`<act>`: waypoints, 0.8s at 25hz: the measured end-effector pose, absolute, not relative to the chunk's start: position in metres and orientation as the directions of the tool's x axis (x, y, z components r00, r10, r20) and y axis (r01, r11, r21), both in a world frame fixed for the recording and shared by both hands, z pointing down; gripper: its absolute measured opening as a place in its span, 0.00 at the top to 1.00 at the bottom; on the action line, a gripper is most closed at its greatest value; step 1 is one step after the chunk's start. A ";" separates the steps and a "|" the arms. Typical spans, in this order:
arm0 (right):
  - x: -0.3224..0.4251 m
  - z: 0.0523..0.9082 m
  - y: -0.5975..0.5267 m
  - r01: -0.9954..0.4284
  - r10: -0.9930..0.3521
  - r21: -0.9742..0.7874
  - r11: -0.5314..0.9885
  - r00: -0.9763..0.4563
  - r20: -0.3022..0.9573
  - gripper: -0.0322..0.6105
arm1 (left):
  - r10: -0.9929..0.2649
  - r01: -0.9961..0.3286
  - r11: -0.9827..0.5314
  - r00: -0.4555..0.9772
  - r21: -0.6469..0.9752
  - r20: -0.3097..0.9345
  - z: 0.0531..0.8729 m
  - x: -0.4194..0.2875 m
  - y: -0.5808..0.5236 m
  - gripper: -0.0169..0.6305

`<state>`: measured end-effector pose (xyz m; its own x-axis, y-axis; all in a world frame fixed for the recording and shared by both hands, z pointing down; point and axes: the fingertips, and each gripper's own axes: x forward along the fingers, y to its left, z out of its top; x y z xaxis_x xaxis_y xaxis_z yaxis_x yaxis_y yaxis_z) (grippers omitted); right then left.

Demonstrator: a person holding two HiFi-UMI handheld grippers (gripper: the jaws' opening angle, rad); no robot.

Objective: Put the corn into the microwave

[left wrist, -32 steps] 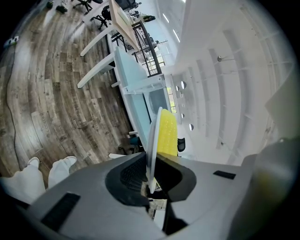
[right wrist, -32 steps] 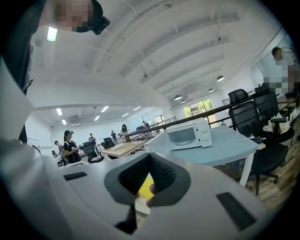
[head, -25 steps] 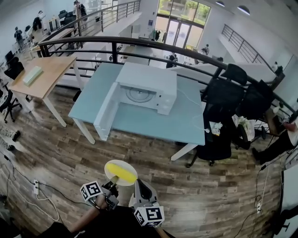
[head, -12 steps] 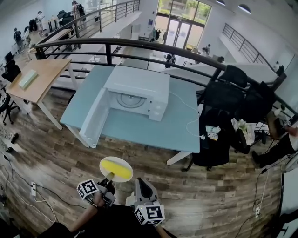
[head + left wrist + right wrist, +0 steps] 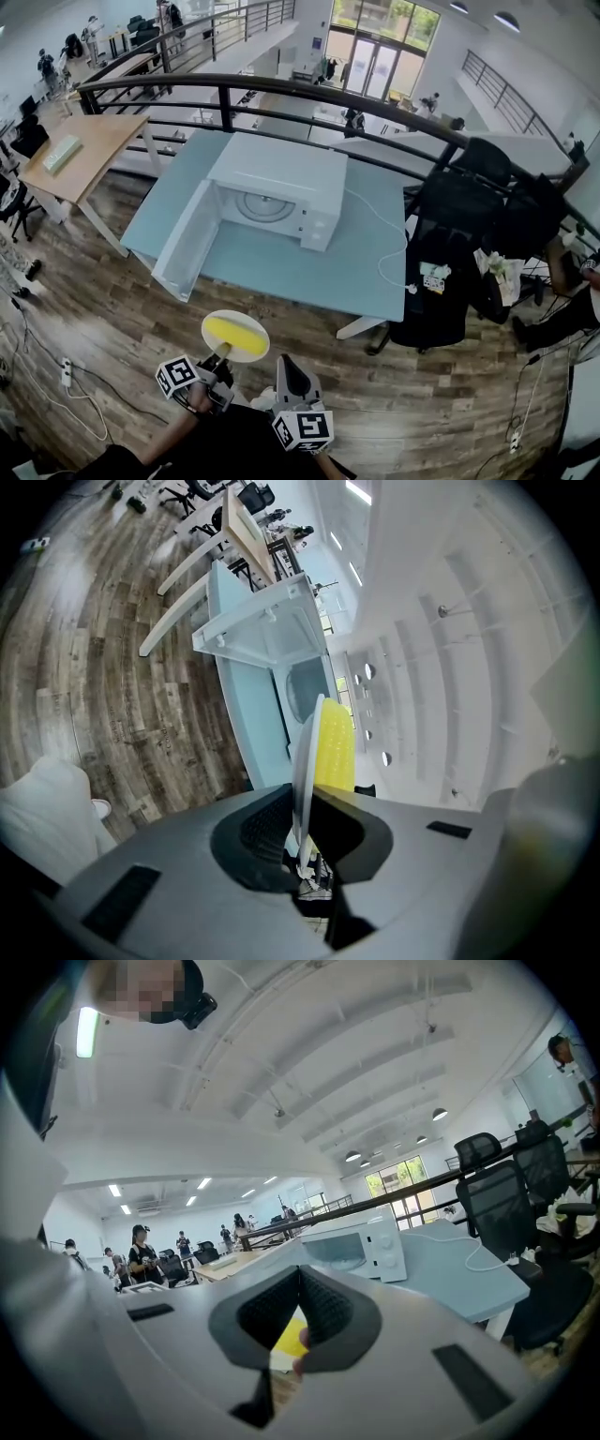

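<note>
We've got the left gripper (image 5: 221, 358) clamped on the rim of a white plate (image 5: 246, 320), and the corn (image 5: 232, 333) is lying on that plate, out over the wood floor. The right gripper (image 5: 285, 364) is just beside it, jaws together, nothing in them. The microwave (image 5: 281, 187) sits on the blue table (image 5: 356, 272), well apart from the plate, door (image 5: 183, 246) wide open.
</note>
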<state>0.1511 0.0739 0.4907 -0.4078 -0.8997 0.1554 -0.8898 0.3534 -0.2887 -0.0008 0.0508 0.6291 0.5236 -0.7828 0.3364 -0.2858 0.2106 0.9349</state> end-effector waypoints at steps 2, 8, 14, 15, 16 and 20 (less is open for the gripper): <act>0.150 0.494 0.070 -0.885 -0.894 -0.289 0.366 -0.421 0.157 0.94 | -0.788 -0.279 0.200 0.523 0.939 0.323 0.632 0.001 0.045 0.93; 0.153 0.495 0.059 -0.881 -0.888 -0.286 0.378 -0.432 0.159 0.94 | -0.791 -0.281 0.209 0.515 0.936 0.331 0.635 0.004 0.038 0.93; 0.162 0.499 0.053 -0.882 -0.890 -0.299 0.365 -0.425 0.164 0.94 | -0.795 -0.286 0.209 0.508 0.935 0.333 0.636 0.007 0.032 0.93; 0.163 0.500 0.052 -0.882 -0.890 -0.298 0.366 -0.425 0.165 0.94 | -0.794 -0.287 0.210 0.507 0.935 0.334 0.636 0.008 0.032 0.93; 0.164 0.500 0.052 -0.881 -0.890 -0.296 0.368 -0.426 0.164 0.94 | -0.794 -0.288 0.211 0.507 0.934 0.336 0.637 0.009 0.032 0.93; 0.165 0.500 0.050 -0.883 -0.889 -0.292 0.369 -0.426 0.167 0.94 | -0.788 -0.290 0.220 0.510 0.932 0.345 0.639 0.011 0.027 0.93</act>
